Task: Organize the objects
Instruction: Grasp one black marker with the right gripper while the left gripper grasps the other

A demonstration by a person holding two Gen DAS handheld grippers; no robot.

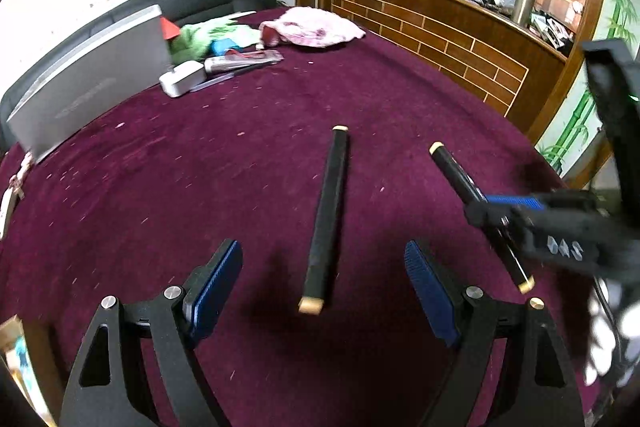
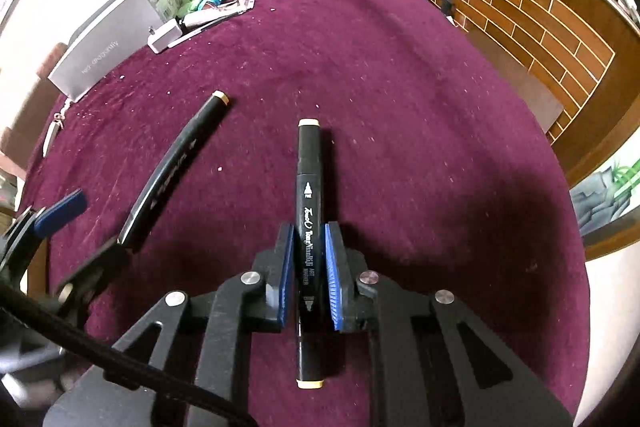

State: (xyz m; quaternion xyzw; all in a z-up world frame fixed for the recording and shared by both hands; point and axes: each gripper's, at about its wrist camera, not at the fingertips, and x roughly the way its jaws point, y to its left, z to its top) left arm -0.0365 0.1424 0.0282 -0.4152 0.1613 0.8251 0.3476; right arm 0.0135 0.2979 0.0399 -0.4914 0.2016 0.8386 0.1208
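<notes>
Two black art markers with cream end caps lie on a maroon tablecloth (image 1: 200,167). One marker (image 1: 326,219) lies lengthwise in the gap between the blue pads of my left gripper (image 1: 322,259), which is open and hovers just above it without touching. My right gripper (image 2: 308,239) is shut on the second marker (image 2: 308,163), with both pads pressed on the middle of its barrel. In the left wrist view that right gripper (image 1: 516,215) comes in from the right over its marker (image 1: 452,167). The right wrist view shows the free marker (image 2: 176,163) and the left gripper (image 2: 82,235) at the left edge.
A grey flat case (image 1: 88,83) stands at the table's far left, with a small white box (image 1: 182,77), green cloth (image 1: 192,41), pens and a pink cloth (image 1: 316,27) behind it. A wooden counter (image 1: 440,39) borders the table's right side.
</notes>
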